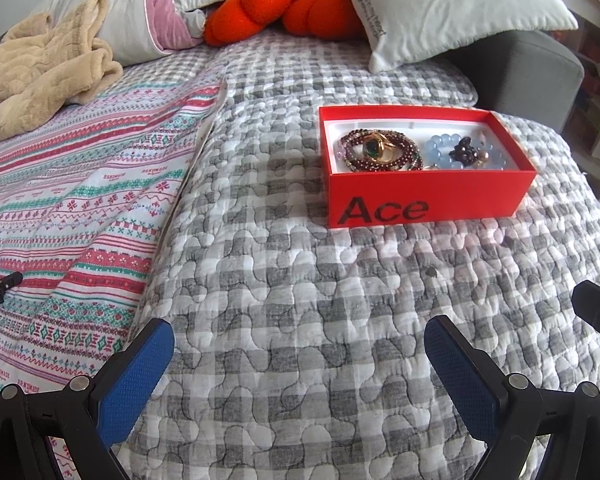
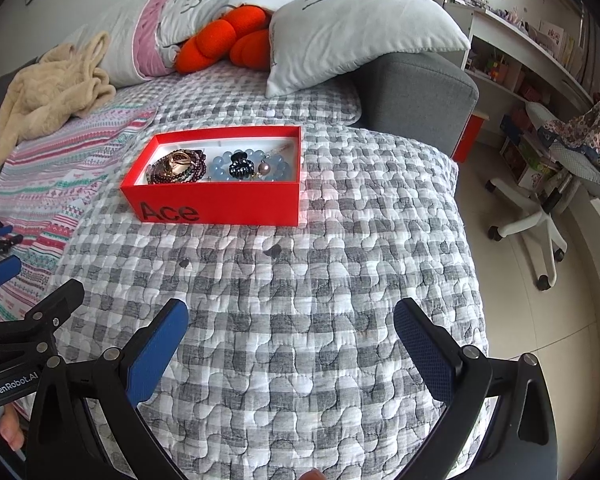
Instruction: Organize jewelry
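Note:
A red open box marked "Ace" (image 1: 428, 200) sits on the grey checked quilt; it also shows in the right wrist view (image 2: 220, 200). Inside lie a dark red bead bracelet with a gold green-stone ring (image 1: 380, 150), a pale blue bead bracelet (image 1: 444, 152) and a dark hair clip (image 1: 466, 150). The right wrist view shows the same red beads (image 2: 176, 168), blue beads (image 2: 220, 168) and black clip (image 2: 240, 168). My left gripper (image 1: 300, 344) is open and empty, well short of the box. My right gripper (image 2: 292, 324) is open and empty, nearer than the box.
A striped patterned blanket (image 1: 80, 200) and beige fleece (image 1: 40, 72) lie at the left. Pillows (image 2: 360, 32) and an orange plush (image 2: 228, 40) are at the back. A grey armrest (image 2: 420, 96), a swivel chair (image 2: 540, 216) and shelves stand on the right.

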A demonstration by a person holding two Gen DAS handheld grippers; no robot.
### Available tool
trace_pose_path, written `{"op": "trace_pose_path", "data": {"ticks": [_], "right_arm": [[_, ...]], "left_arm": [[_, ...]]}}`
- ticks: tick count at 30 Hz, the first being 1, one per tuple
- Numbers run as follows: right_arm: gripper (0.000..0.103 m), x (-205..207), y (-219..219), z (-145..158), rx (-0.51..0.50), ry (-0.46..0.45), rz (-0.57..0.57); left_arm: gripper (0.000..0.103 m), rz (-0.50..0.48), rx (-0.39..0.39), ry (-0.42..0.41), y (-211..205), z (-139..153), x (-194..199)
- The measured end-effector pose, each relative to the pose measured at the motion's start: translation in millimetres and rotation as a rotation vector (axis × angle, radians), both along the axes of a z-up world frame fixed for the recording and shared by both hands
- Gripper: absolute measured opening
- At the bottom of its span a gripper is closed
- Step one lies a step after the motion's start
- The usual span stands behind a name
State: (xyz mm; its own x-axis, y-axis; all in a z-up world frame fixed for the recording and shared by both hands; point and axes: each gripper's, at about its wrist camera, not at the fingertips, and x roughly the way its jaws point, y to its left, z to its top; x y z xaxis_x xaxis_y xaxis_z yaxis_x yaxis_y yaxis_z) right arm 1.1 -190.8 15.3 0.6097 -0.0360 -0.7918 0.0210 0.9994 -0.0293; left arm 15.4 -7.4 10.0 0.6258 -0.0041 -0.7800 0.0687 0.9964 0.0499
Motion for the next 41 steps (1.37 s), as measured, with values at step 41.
{"op": "trace_pose_path", "data": {"ticks": [41], "right_arm": [[0.103,11,-9,-23,0.010,0.053,-0.034]], "left_arm": [[0.103,-0.007,0.036,0.032,2,-27,11]]}}
